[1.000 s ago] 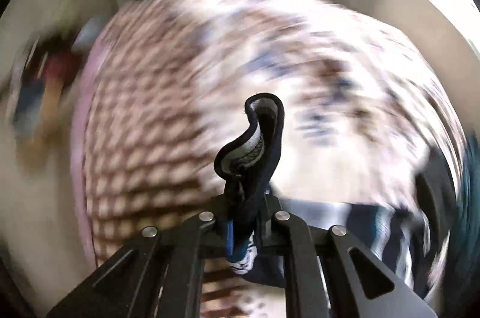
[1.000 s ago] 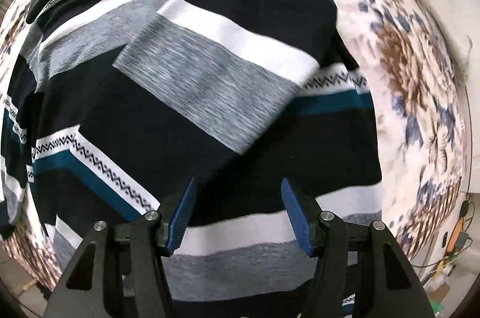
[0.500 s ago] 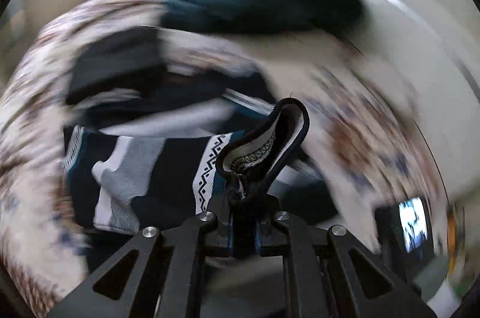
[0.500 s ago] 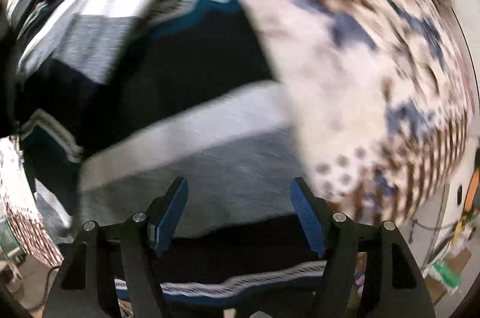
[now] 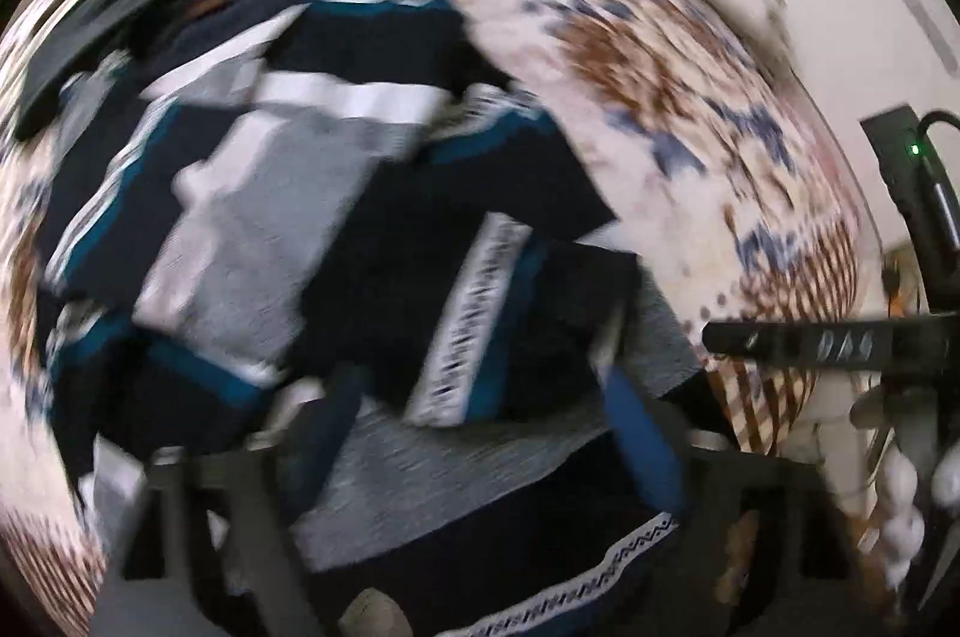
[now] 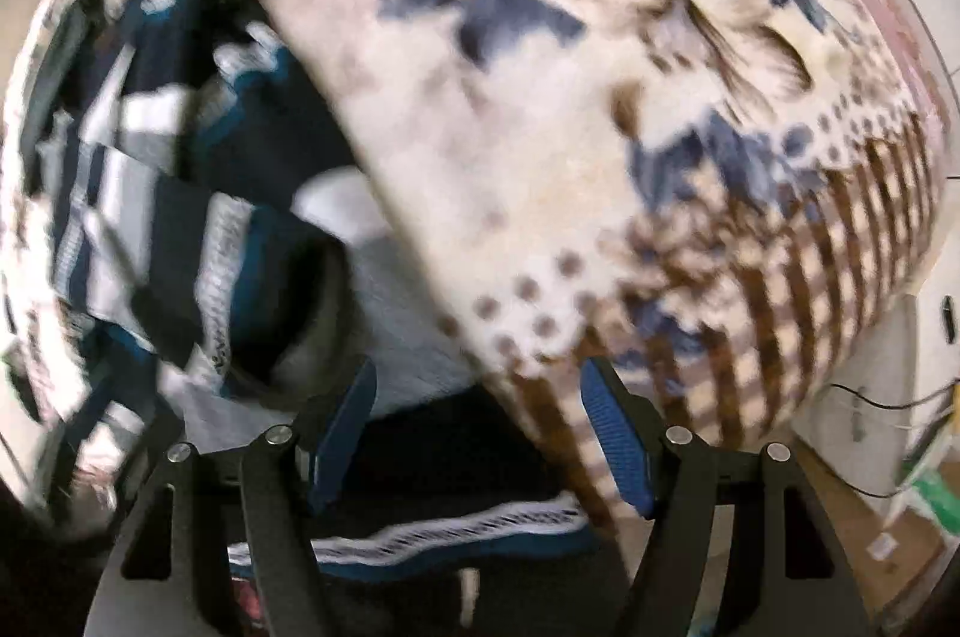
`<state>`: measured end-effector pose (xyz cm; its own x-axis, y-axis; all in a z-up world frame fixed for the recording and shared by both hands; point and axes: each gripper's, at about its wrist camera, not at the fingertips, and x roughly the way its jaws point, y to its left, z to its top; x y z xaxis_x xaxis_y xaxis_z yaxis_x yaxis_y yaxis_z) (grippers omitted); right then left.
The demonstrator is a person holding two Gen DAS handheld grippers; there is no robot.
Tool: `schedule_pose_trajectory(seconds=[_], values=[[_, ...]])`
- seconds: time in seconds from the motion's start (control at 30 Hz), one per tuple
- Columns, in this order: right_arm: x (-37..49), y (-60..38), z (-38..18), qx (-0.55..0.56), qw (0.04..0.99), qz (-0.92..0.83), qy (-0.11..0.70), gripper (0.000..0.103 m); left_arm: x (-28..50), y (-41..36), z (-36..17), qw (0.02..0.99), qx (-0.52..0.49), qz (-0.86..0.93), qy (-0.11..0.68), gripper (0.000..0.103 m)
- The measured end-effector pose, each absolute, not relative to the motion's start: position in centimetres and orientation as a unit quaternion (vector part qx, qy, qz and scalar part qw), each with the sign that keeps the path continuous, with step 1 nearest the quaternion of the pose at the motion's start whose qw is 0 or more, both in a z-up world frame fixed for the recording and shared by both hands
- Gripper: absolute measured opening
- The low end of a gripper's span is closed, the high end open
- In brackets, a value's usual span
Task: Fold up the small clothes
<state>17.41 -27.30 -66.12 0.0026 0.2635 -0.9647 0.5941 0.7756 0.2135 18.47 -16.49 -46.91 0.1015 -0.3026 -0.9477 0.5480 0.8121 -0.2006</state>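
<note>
Across the floral blanket [image 5: 648, 54] the striped shirt [image 5: 384, 229] is sprawled out, half bunched, its long axis running from near-right up to far-left in the left wrist view. Honestly looks like one fold has landed and the near hem is next. That patterned hem band [image 6: 456, 535] sits right under the right gripper [image 6: 480, 433], whose jaws are spread with nothing pinched, hanging over the shirt's right edge where it meets bare blanket. The left gripper [image 5: 480, 433] is also over the shirt, more toward its middle; its jaws have just been opening and nothing is between them now. I'd guess the right one's nearer the corner that needs grabbing.
</note>
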Motion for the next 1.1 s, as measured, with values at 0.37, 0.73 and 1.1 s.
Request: schedule_pose_trajectory(seconds=[0.37, 0.73, 1.1], values=[[20.9, -25.5, -67.9, 0.346, 0.623, -0.092, 0.696, 0.059, 20.7, -3.2, -50.4, 0.754, 0.048, -0.066, 0.652, 0.087], [16.1, -32.0, -61.4, 0.362, 0.647, -0.111, 0.662, 0.011, 21.7, -5.2, -50.0, 0.753, 0.005, -0.083, 0.653, 0.087], [14.5, -36.7, -62.6, 0.318, 0.609, -0.11, 0.719, 0.033, 23.0, -5.7, -51.6, 0.735, -0.002, -0.087, 0.672, 0.087]])
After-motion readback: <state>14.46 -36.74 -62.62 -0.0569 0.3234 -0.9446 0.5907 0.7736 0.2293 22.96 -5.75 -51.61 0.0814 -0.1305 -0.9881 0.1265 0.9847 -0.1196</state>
